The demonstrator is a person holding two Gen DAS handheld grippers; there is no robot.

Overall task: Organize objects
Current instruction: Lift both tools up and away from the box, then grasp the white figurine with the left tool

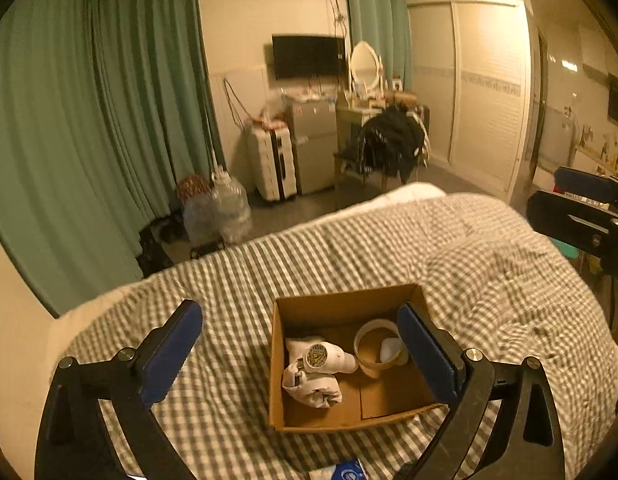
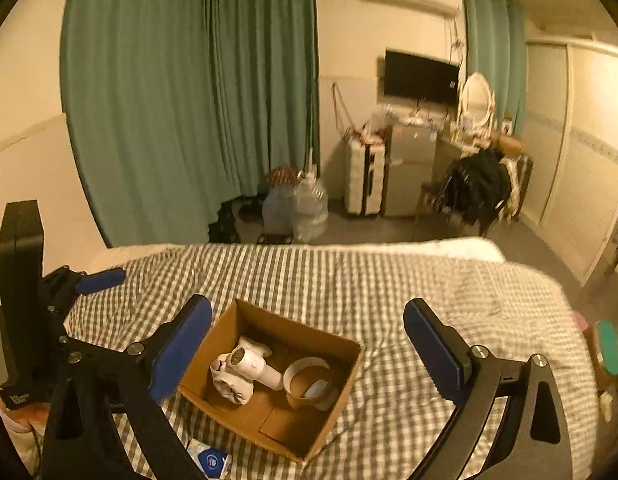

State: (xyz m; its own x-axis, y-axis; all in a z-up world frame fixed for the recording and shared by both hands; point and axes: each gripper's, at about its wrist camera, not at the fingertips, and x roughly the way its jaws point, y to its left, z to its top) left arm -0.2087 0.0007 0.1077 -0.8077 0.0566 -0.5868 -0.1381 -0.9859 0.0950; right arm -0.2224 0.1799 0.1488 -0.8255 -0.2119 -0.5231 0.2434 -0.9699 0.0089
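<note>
An open cardboard box (image 1: 293, 408) (image 2: 337, 404) sits on the checked bed cover. Inside lie a white hair dryer (image 1: 329, 358) (image 2: 255, 366), a crumpled white cloth (image 1: 311, 386) (image 2: 233, 386) and a roll of tape (image 1: 379, 350) (image 2: 307, 382) with a small pale item in its hole. My left gripper (image 1: 305, 348) is open and empty, held above the box. My right gripper (image 2: 309, 344) is open and empty, also above the box. A blue and white packet (image 1: 345, 472) (image 2: 211, 460) lies on the cover just in front of the box.
The bed cover (image 1: 489, 280) (image 2: 389, 280) spreads around the box. The right gripper shows at the right edge of the left wrist view (image 1: 589, 208); the left gripper shows at the left of the right wrist view (image 2: 69, 292). Beyond the bed stand water jugs (image 1: 229, 208), a suitcase (image 1: 275, 160) and a chair with dark clothes (image 1: 393, 144).
</note>
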